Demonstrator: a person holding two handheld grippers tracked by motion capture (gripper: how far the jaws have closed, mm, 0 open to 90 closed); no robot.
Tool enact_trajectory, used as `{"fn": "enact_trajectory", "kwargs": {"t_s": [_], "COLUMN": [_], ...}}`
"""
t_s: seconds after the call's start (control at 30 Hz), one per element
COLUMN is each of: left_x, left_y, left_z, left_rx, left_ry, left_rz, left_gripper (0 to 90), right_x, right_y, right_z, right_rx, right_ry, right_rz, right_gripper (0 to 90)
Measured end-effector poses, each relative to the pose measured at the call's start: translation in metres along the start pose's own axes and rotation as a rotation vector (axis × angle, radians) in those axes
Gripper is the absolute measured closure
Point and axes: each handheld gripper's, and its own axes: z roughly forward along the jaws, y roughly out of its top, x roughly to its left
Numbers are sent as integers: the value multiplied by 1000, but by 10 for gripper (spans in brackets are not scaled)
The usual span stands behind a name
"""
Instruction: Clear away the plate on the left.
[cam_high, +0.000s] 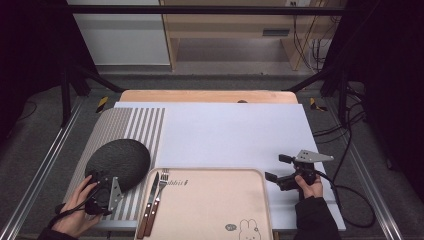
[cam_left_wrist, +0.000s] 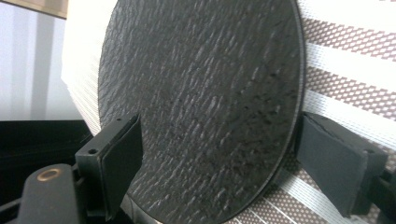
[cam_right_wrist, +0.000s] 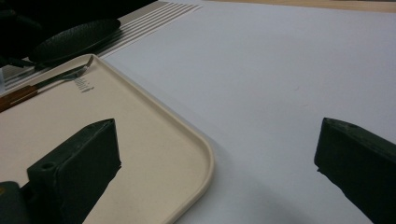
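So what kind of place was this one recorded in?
Probably a lab recording bench staged as a dining setup, not a real kitchen: a beige tray with knife and fork, a dark plate on a striped placemat, loose cables on the floor.

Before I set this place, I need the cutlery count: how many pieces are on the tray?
2. A knife and a fork lie side by side along the tray's left edge, wooden handles toward the person. None seems hidden.
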Motion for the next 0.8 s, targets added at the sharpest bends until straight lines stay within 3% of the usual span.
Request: {"fn": "enact_trajectory", "kwargs": {"t_s": [0.2, 0.63, 0.8], "left_x": [-4, -17, -26], "left_y": [-1, -3, -2], "left_z": [6, 8, 7], "left_rx": [-3, -40, -37], "left_ry": [13, 102, 132], "left_rz": [6, 18, 37], "left_gripper": [212, 307, 407], "right_x": [0, 0, 0], "right_y": [0, 0, 0], "right_z": [0, 0, 1], "right_rx": [2, 1, 5], "right_ry": [0, 2, -1], "right_rz": [0, -3, -2], "right_gripper": [4, 4, 4]}}
